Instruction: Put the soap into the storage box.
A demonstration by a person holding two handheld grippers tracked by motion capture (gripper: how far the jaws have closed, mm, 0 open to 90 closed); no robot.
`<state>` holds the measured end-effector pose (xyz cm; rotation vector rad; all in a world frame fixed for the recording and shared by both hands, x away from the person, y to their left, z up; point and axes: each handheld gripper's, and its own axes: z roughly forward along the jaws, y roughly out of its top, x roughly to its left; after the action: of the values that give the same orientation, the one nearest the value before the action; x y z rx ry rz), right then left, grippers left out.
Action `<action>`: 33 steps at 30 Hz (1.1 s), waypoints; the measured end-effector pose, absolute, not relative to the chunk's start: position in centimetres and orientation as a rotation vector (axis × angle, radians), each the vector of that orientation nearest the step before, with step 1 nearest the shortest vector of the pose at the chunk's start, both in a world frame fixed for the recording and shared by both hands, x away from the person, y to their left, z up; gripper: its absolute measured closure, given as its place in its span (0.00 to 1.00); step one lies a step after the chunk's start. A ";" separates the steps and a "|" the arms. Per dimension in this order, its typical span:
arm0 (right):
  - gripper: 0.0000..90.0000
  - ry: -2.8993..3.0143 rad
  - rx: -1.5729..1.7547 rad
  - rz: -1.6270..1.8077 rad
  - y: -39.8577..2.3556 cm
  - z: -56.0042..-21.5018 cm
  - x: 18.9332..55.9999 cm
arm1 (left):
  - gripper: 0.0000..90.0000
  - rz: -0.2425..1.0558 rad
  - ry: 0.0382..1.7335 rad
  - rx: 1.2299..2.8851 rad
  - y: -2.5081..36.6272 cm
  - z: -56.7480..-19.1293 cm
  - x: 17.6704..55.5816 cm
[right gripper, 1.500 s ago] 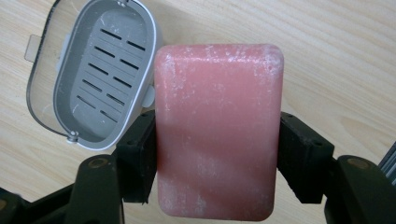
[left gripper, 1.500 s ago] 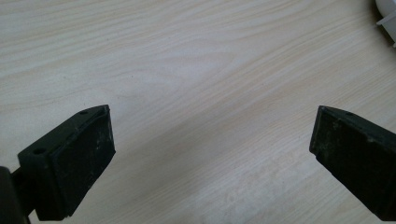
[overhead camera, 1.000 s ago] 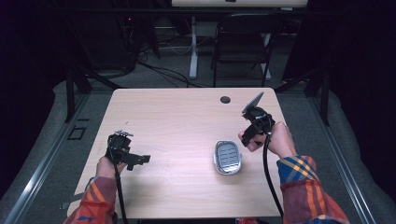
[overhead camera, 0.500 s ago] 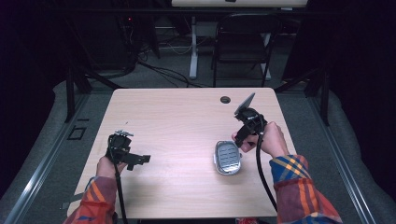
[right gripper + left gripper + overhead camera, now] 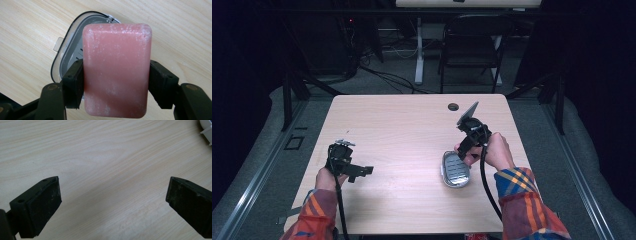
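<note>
Above the soap dish [image 5: 65, 52], the right gripper [image 5: 116, 82] clamps pink soap [image 5: 116, 70].

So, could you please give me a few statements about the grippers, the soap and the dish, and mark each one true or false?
1. The right gripper is shut on the pink soap bar. True.
2. The soap dish stands on the floor. False: it stands on the wooden table.
3. The left gripper has its jaws wide apart with nothing between them. True.
4. The soap bar is green. False: it is pink.
</note>
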<state>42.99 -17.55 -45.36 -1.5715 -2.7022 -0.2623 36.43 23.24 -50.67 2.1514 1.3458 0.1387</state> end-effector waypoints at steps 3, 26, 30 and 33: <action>0.41 -2.702 -1.568 -0.253 -17.4 -45.4 42.9 | 0.00 0.144 1.343 2.154 23.2 -50.6 36.4; 0.41 -2.677 -1.575 -0.235 -16.5 -46.6 43.0 | 0.00 0.142 1.336 2.158 23.2 -50.7 36.5; 0.41 -2.672 -1.576 -0.219 -16.3 -46.9 43.0 | 0.00 0.141 1.333 2.159 23.2 -50.7 36.5; 0.41 -2.660 -1.596 -0.238 -16.0 -47.4 43.0 | 0.00 0.142 1.332 2.159 23.2 -50.7 36.4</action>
<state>42.96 -16.03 -47.41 -1.5964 -2.6601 -0.2376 36.45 23.22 -50.67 2.1595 1.3323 0.1419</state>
